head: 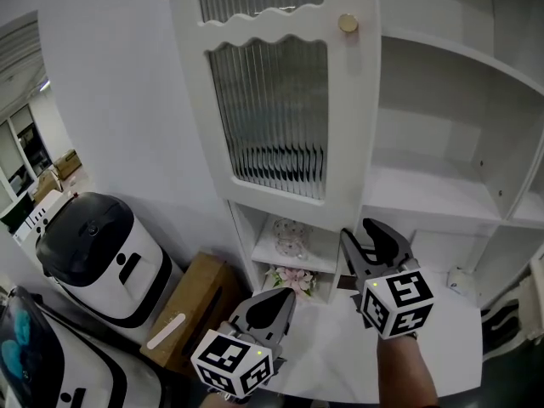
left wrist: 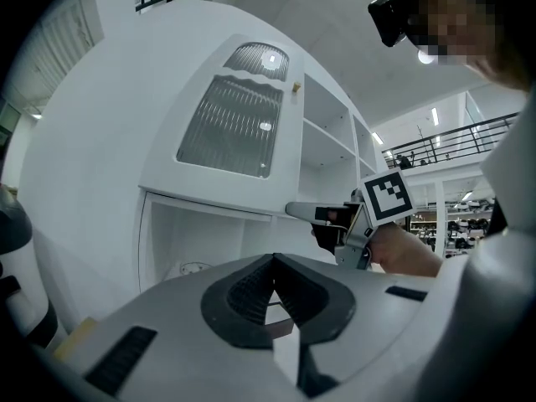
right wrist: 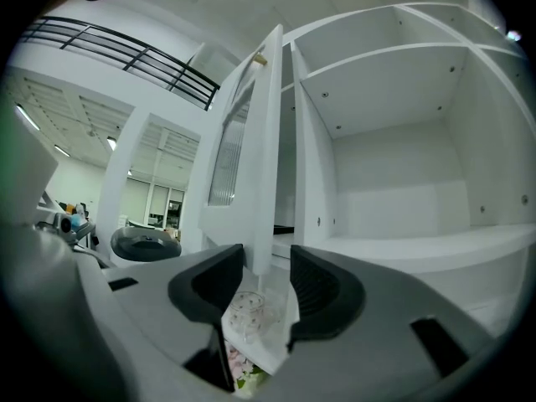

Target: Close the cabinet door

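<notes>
Head view: square-marker cube; right claw open at cabinet door.

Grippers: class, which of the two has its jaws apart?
The right gripper: its jaws stand apart, the cabinet door seen between them; the left gripper's jaws are together.

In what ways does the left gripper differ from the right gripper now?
The left gripper has its jaws together, with nothing between them; the right gripper has its jaws apart, with the edge of the cabinet door between them. The left gripper is short of the door; the right gripper reaches it. Both point toward the door.
</notes>
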